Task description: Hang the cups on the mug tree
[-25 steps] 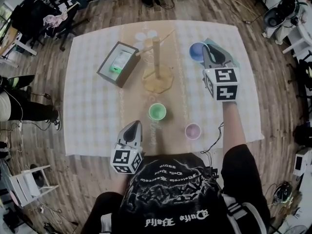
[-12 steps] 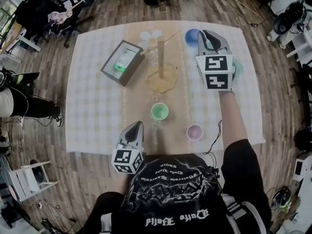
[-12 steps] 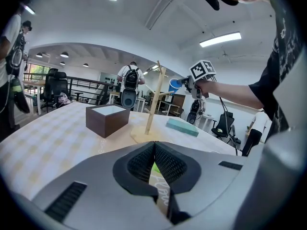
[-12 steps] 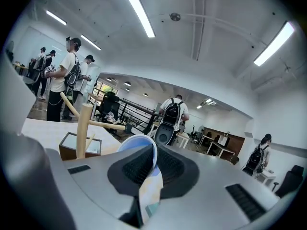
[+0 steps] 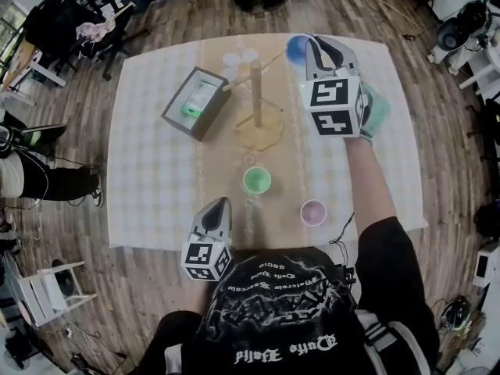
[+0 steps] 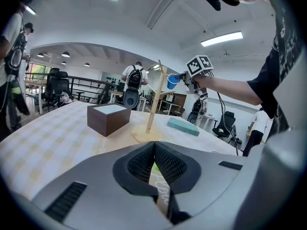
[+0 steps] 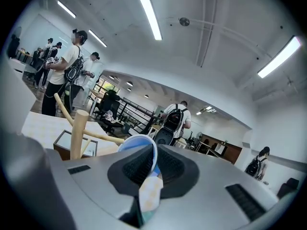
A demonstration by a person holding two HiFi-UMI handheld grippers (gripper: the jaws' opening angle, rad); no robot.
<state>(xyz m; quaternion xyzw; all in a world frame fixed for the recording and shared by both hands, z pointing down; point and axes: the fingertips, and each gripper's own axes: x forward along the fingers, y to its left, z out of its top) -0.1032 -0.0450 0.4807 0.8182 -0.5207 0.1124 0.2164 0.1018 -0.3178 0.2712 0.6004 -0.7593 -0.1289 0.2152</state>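
Your right gripper pinches the blue cup's rim between its fingers, held aloft. The mug tree's peg tip lies just left of them. Your left gripper is closed and empty. No cup hangs yet. The green cup and pink cup remain.

The wooden mug tree stands upright on its flat base. The blue cup, pinched by its rim in the right gripper, hangs airborne just beside a peg tip. The green cup and the pink cup stand mouth-up, green nearer the base.
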